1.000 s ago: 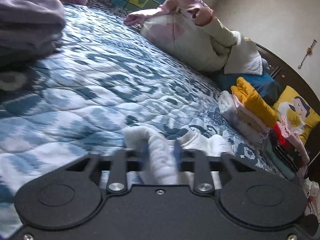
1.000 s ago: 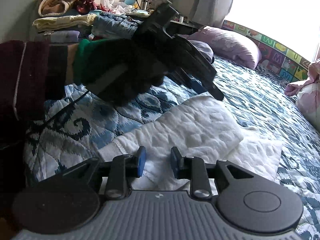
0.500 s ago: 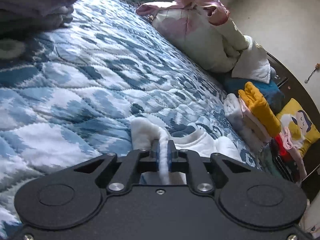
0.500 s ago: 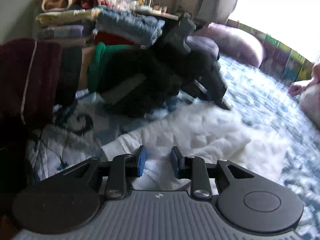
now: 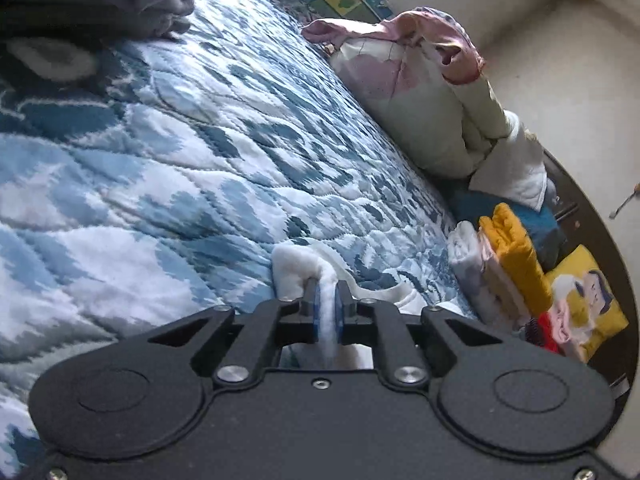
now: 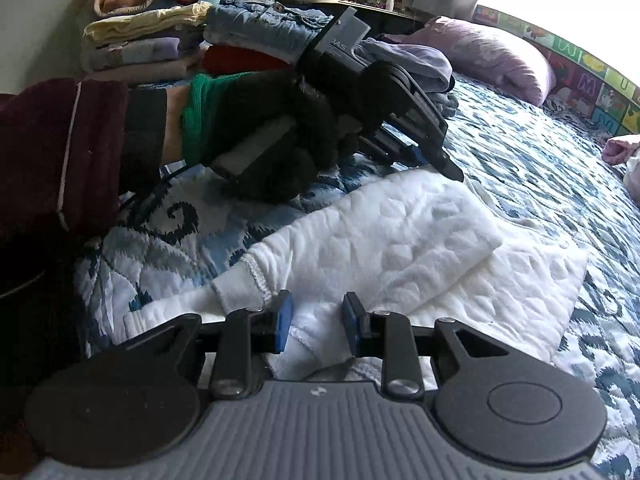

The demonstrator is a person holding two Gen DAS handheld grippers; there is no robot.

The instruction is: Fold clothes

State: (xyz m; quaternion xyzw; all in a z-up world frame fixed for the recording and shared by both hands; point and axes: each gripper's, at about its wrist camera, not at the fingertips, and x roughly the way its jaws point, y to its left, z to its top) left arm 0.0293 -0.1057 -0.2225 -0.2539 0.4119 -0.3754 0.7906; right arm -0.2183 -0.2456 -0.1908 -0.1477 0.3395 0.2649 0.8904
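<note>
Your left gripper [image 5: 327, 306] is pinched nearly closed on a raised fold of the white garment [image 6: 400, 240] — the cloth stands up as a thin ridge between the blue pads [image 5: 317, 312], so you have it. Your right gripper [image 6: 316, 322] sits with its jaws partly apart over the near edge of the same garment; fabric lies between and under the pads [image 6: 285, 320], but they don't look to be pressing it, so I'd call that side not yet gripped.

Here's what the next move hangs on: the garment lies flat on the blue-and-white quilt [image 6: 540, 168], its long axis running from just under your right gripper out toward the far right, one layer already doubled over the other. Your left hand [image 6: 280, 136], in a dark glove, reaches in from the left and holds the far upper corner; your right is the nearer one, at the near hem.

The quilt looks soft and padded — expect it to drag on the cloth. Folded stacks [image 6: 160, 44] sit behind, a lilac pillow [image 6: 492, 56] beyond, more piles [image 5: 508, 256] at the bed's edge.
</note>
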